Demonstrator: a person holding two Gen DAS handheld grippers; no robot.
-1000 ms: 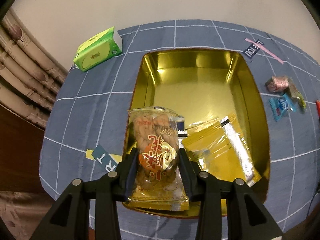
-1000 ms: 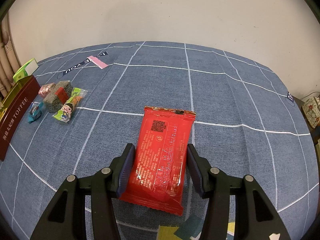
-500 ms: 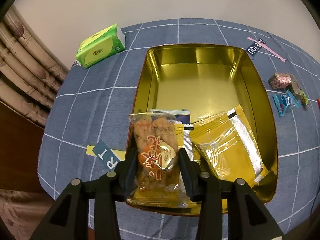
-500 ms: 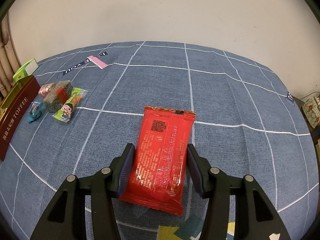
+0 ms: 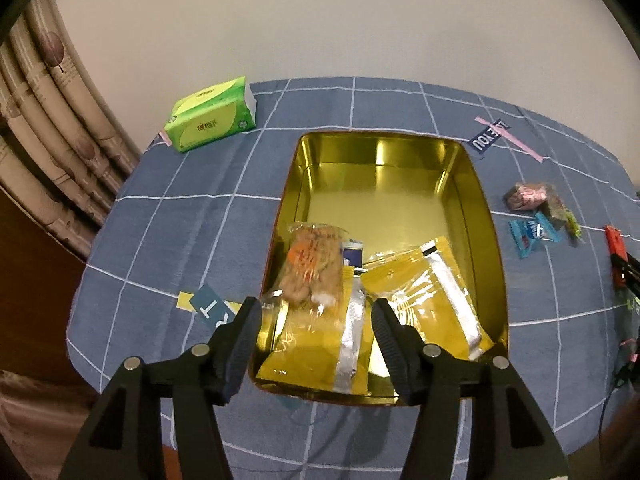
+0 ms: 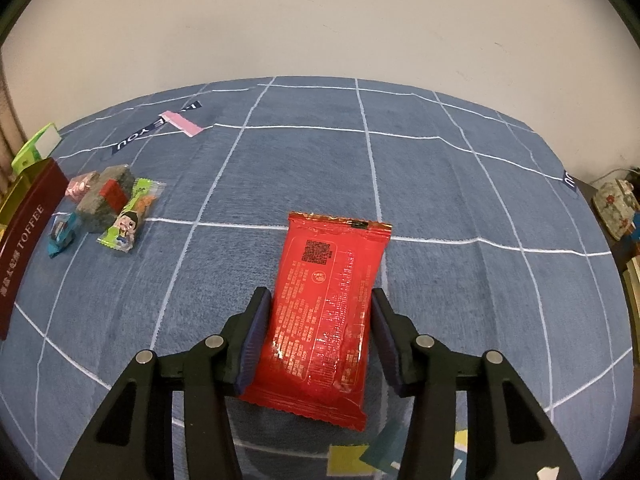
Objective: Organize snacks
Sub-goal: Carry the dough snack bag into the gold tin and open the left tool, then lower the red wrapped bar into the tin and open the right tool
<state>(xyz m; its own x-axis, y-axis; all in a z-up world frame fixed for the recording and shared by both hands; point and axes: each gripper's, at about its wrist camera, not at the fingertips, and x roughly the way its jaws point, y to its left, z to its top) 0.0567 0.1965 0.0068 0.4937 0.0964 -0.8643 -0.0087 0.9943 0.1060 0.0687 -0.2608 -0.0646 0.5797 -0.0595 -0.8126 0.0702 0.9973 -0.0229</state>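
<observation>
A gold tin [image 5: 486,216] lies open on the blue checked cloth. In it are two yellow packets [image 5: 436,300] and a clear packet of brown snacks [image 5: 314,268], which lies on the left yellow packet. My left gripper [image 5: 316,322] is open and empty above the tin's near edge. My right gripper [image 6: 320,316] has its jaws around a red packet [image 6: 324,312] that lies flat on the cloth; whether they press on it is unclear. Several small snacks [image 6: 112,208] lie beside the tin's dark red wall [image 6: 24,240], also seen in the left wrist view [image 5: 536,212].
A green tissue pack [image 5: 210,120] sits at the far left of the table by a curtain [image 5: 44,136]. Printed labels lie on the cloth [image 5: 488,140]. A wall stands behind the table. Clutter sits off the right edge [image 6: 616,208].
My left gripper has opened and let go of the clear snack packet, which now lies in the tin, and has drawn back and up. The right gripper and red packet have not moved.
</observation>
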